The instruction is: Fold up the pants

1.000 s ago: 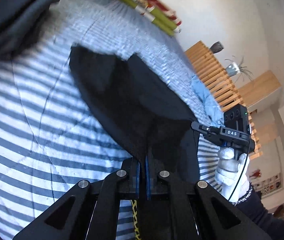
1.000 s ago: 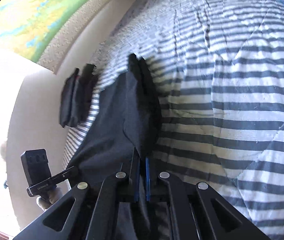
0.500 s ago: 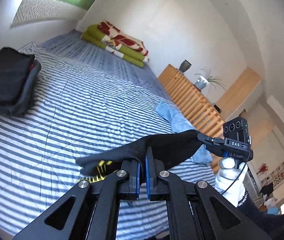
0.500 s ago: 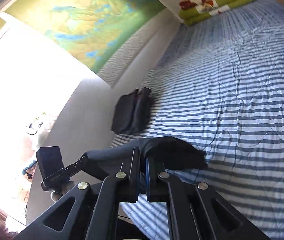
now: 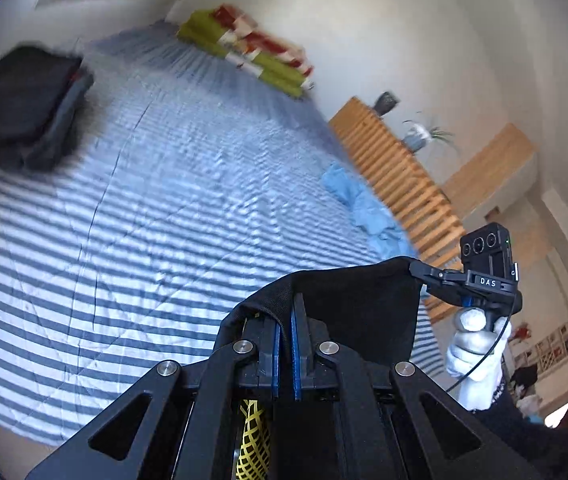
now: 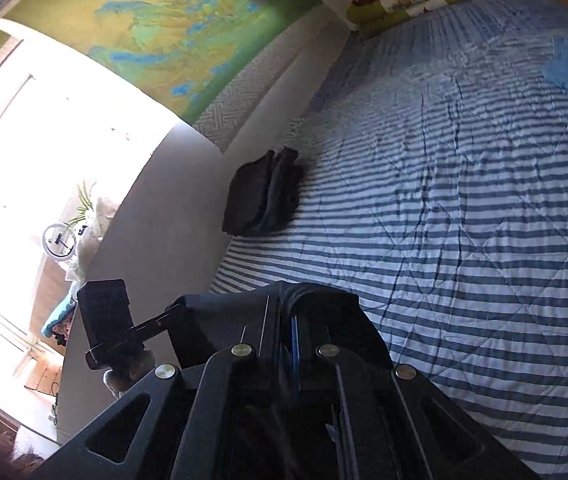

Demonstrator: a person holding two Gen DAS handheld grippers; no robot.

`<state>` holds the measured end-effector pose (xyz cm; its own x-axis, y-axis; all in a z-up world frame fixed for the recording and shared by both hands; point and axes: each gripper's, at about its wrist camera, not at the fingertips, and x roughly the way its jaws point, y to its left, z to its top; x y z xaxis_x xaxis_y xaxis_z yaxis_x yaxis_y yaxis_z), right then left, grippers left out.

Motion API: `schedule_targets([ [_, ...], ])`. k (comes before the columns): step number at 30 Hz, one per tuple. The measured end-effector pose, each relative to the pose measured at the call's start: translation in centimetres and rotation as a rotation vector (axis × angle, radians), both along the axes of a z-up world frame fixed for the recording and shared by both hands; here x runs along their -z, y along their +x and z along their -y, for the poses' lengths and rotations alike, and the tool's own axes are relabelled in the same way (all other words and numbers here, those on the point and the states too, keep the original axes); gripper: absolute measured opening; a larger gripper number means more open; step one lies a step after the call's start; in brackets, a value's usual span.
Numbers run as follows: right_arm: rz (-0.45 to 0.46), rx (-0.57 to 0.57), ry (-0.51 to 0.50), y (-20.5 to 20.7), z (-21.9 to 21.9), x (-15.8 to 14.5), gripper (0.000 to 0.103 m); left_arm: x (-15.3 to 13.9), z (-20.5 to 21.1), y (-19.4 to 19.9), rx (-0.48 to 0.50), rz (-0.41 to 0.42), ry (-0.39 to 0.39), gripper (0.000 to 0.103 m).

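Both grippers, left (image 5: 287, 320) and right (image 6: 288, 320), clamp the pants (image 5: 356, 300); folded stack (image 5: 19, 104) at ten o'clock, blue cloth (image 5: 364, 204) at two.

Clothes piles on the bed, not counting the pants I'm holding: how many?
2. A dark folded stack lies near the bed's wall-side edge; a crumpled light blue garment lies at the opposite edge, beside the wooden slats. The far rolled bedding isn't counted; more may be out of view.
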<state>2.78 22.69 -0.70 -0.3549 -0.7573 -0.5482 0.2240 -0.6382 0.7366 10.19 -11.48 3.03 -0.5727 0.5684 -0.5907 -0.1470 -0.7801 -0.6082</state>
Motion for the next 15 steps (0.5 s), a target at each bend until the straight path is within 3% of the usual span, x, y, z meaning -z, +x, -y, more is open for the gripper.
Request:
schedule_targets([
  [3, 0.145, 0.045, 0.017, -6.4, 0.5, 6.1, 0.004, 5.7, 1.1, -5.4, -0.036, 0.122, 0.036, 0.003],
  [7, 0.233, 0.125, 0.047, -12.4, 1.3, 11.3, 0.004, 11.6, 2.4, -11.3, -0.096, 0.225, 0.028, 0.003],
  [12, 0.239, 0.127, 0.121, -16.5, 2.3, 14.0, 0.005, 14.7, 2.7, -14.4, -0.112, 0.258, 0.023, 0.003],
  [15, 0.28, 0.097, 0.111, -17.5, 2.0, 14.4, 0.008, 16.0, 3.2, -15.7, -0.112, 0.279, 0.031, 0.004],
])
